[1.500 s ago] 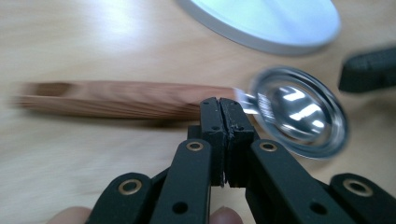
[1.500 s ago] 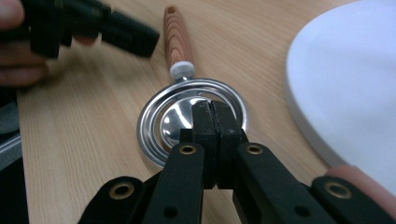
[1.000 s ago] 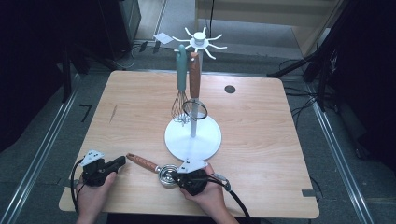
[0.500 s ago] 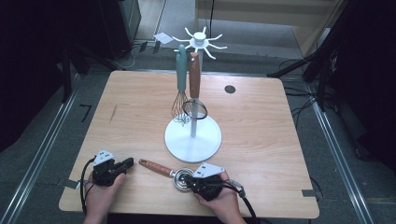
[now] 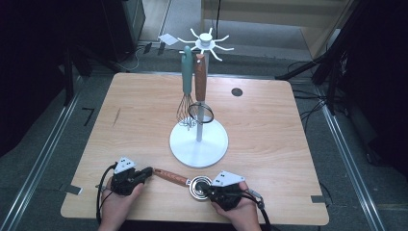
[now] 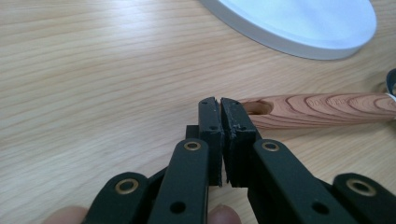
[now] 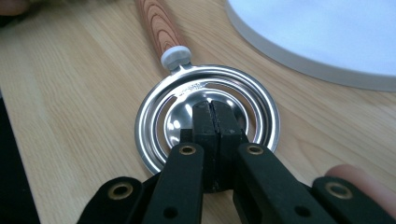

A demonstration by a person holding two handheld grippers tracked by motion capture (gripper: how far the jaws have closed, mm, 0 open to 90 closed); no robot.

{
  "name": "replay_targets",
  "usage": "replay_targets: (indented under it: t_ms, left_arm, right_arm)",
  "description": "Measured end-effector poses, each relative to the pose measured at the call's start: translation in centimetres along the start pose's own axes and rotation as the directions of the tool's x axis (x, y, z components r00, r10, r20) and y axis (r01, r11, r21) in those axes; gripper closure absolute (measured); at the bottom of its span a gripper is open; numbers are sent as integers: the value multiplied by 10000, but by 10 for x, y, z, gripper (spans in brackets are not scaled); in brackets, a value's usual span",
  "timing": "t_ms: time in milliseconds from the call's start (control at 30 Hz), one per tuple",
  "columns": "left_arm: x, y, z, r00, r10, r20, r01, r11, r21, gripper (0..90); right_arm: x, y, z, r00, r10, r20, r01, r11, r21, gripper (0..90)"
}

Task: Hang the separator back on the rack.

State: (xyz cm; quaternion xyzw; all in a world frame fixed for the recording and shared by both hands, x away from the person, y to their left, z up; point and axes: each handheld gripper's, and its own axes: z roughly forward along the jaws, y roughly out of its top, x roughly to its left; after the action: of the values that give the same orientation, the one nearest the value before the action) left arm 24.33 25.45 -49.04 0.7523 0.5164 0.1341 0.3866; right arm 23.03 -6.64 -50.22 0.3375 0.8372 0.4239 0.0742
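Note:
An egg separator lies flat near the table's front edge, its wooden handle [image 5: 171, 176] pointing left and its slotted steel head [image 5: 197, 186] to the right. My left gripper [image 5: 146, 171] is shut, its tips [image 6: 219, 103] at the handle's holed end [image 6: 261, 108] with nothing between them. My right gripper [image 5: 204, 186] is shut too, its tips [image 7: 212, 108] resting over the steel bowl [image 7: 159, 121]; the handle [image 7: 156, 23] runs away from it. I cannot tell whether the tips touch the metal.
A white utensil stand with a round base [image 5: 198, 144] rises at the table's middle; a teal-handled whisk [image 5: 186, 72] and a wooden-handled strainer [image 5: 200, 77] hang from it. The base rim [image 6: 303, 42] [image 7: 327, 65] lies just beyond the separator. The front edge is close behind both hands.
Both hands have moved to the right along the front edge, and the egg separator has slid right between them. Both grippers stay shut.

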Motion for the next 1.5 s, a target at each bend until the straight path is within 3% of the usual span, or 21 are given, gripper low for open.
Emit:
replay_targets:
  t_ms: [267,533,667,867,1033,1133,1267,1433,1500]
  left_arm:
    - [-18,1,8,9992,321,225,-324,9994,129,880]
    - [-32,0,12,9957,726,571,-741,9969,247,881]
    - [-31,1,11,9954,706,640,-719,9972,187,877]
    - [-12,3,-3,9974,437,575,-417,9985,-363,868]
    - [15,0,-18,9999,-20,147,34,9950,-994,794]
    - [33,-2,-26,9996,-259,-133,240,9913,-1292,733]
    - [54,-4,-35,9960,-700,-561,600,9847,-1635,702]
    - [75,-6,-46,9894,-1184,-840,998,9751,-1982,685]
    - [82,-7,-48,9875,-1304,-888,1103,9731,-2022,680]
  right_arm:
    - [-7,-8,-11,10000,38,68,-38,10000,87,900]
    - [-13,-15,-23,9983,-575,63,574,9981,210,877]
    - [-20,-19,-31,9982,-587,122,583,9978,312,869]
    - [-30,-24,-40,9971,-645,404,627,9971,439,860]
    - [-34,-22,-45,9974,-709,106,701,9956,619,789]
    - [-34,-17,-49,9941,-1081,-121,1084,9938,232,729]
    - [-32,-7,-51,9888,-1462,-300,1464,9892,26,679]
    - [-30,5,-49,9893,-1379,-486,1403,9888,503,665]
    - [-31,10,-49,9857,-1561,-632,1595,9858,526,672]
